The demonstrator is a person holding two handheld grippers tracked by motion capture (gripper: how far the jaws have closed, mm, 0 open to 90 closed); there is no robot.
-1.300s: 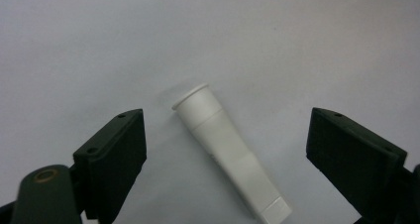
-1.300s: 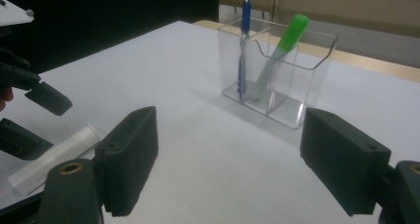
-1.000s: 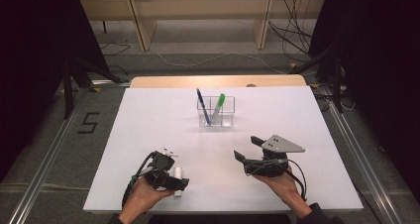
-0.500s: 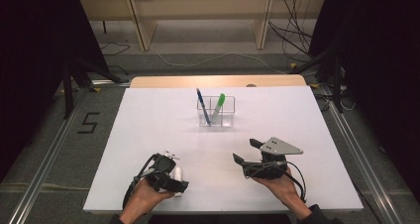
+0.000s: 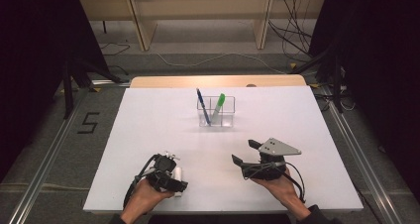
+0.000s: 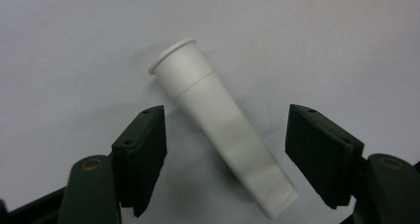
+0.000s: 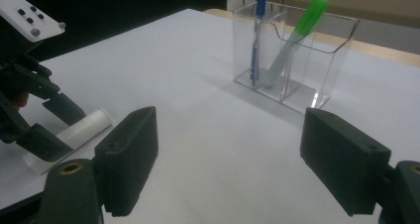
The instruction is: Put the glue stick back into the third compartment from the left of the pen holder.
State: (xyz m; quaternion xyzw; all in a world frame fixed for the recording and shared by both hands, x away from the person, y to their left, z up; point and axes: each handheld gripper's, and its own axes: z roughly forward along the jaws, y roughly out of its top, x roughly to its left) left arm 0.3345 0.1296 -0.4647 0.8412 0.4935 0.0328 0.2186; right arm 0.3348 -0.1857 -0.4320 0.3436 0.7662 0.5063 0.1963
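Between the two black jaws of the left gripper (image 6: 225,135), straddling a white tapered plastic tube with a flared rim (image 6: 218,120), itself lying flat on the white tabletop (image 6: 322,30) and slanting across the gap, rim end out beyond the jaw tips, flat crimped end back toward the jaw roots. Having just been closing around it, yet standing apart for now, with bare table showing on either side of the tube and neither pad pressing on it. Sitting a little nearer the left-hand pad than the right-hand one. Reading the step in hand as the grasp of this tube, caught partway through the squeeze and not yet completed. From the high view, hanging low over the near part of the table with the left gripper (image 5: 171,177), tube (image 5: 177,174) right at its tips. Keeping the right gripper (image 5: 244,152) well apart from the tube, jaws spread wide with nothing between them, and looking past its own tips (image 7: 230,149) at a clear plastic two-compartment holder (image 7: 317,60) well ahead, with a blue pen (image 7: 258,30) and a green-capped marker (image 7: 302,26) standing in it. Off to the left of those jaws, catching the left gripper (image 7: 57,127) over the tube (image 7: 81,130). Calling next, most likely, for closing further until both pads are bearing on the tube's body, centring on it first so as not to be nudging it sideways or rolling it, then lifting, probably toward the holder.
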